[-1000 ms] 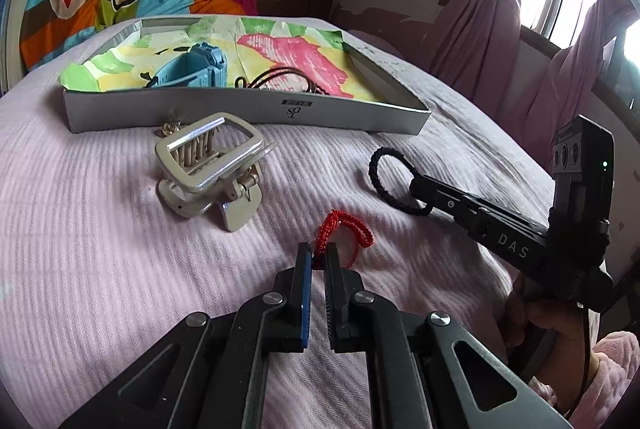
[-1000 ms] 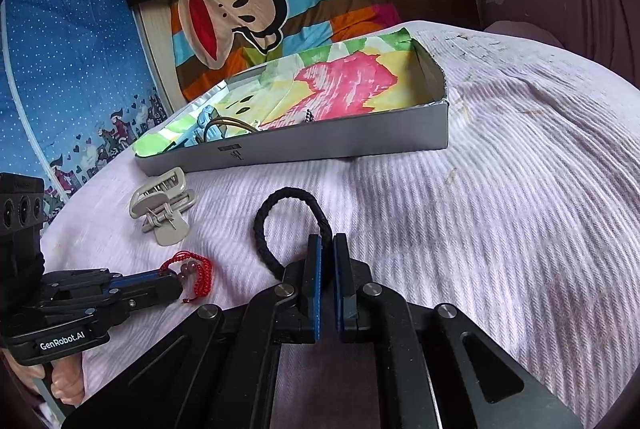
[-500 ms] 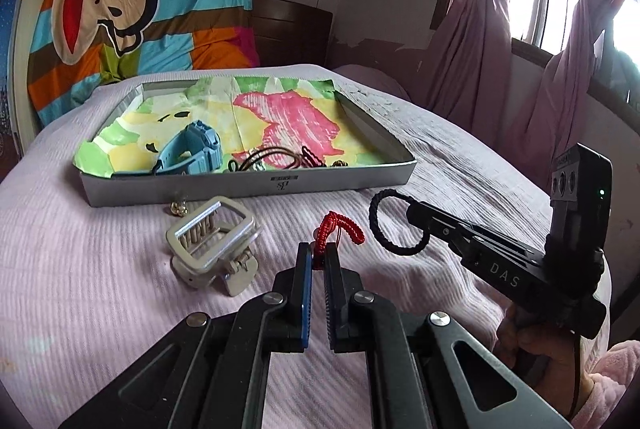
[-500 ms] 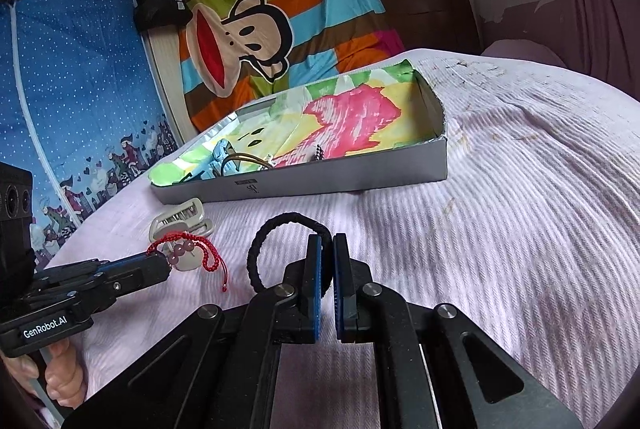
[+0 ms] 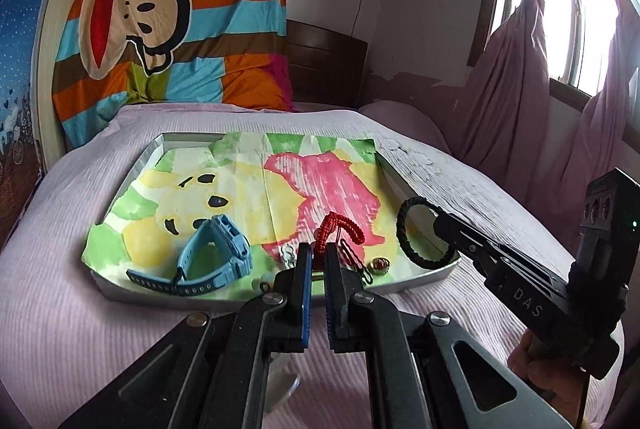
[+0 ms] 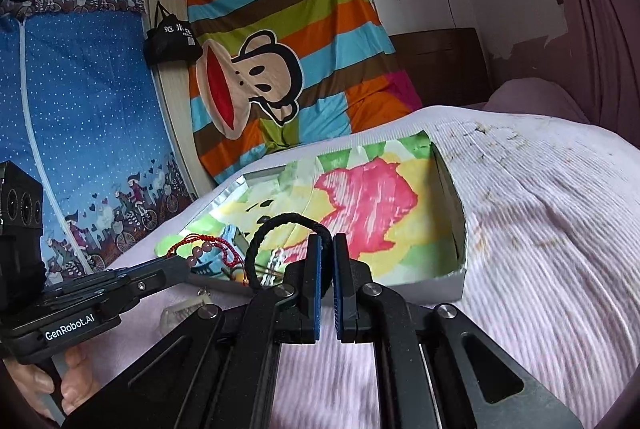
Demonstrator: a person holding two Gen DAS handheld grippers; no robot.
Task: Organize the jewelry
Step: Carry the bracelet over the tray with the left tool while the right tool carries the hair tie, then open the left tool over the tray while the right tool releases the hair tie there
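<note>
two handheld grippers are hovering over a tray [image 5: 416,279] on a pink bedspread [image 5: 52,309]. the left gripper [image 5: 315,249] is pinching a red bracelet [image 5: 340,227], jaws nearly closed on its cord. at its 2 o'clock, the right gripper [image 6: 325,245] is clamping a black cord loop [image 6: 280,223] above the tray's near edge. a blue watch [image 5: 216,253] is lying inside at 10 o'clock.
</note>
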